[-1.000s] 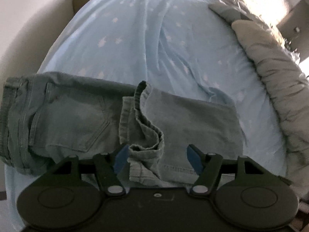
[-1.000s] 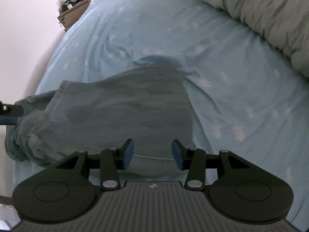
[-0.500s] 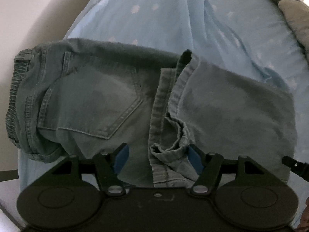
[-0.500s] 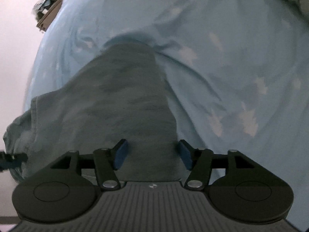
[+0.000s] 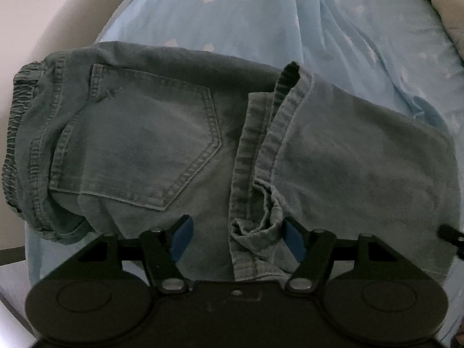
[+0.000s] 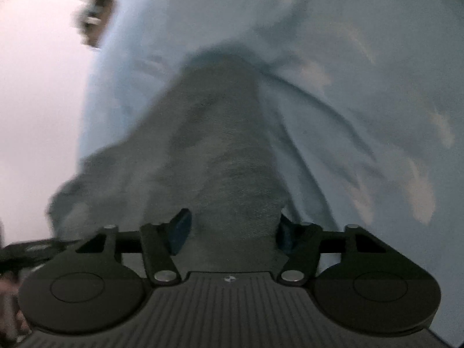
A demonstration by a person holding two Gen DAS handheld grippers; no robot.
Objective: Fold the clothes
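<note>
Folded grey-blue jeans (image 5: 139, 142) lie on a light blue bedsheet (image 5: 261, 14), back pocket up, with the leg cuffs (image 5: 261, 150) folded over to the middle. My left gripper (image 5: 236, 236) is open, low over the near edge, with the bunched cuff between its fingers. In the right wrist view the jeans (image 6: 226, 156) run away from my right gripper (image 6: 233, 232), which is open and straddles the folded end of the cloth. The view is blurred.
A grey quilt (image 5: 452, 17) lies at the far right of the bed. A pale wall (image 6: 37, 87) runs along the left side. Dark clutter (image 6: 95, 20) sits past the bed's far corner. The right gripper's tip (image 5: 452, 232) shows at the right edge.
Both grippers have moved down and closer to the jeans. The right gripper's fingers now sit on either side of the folded end; the left has the cuff between its fingers.
</note>
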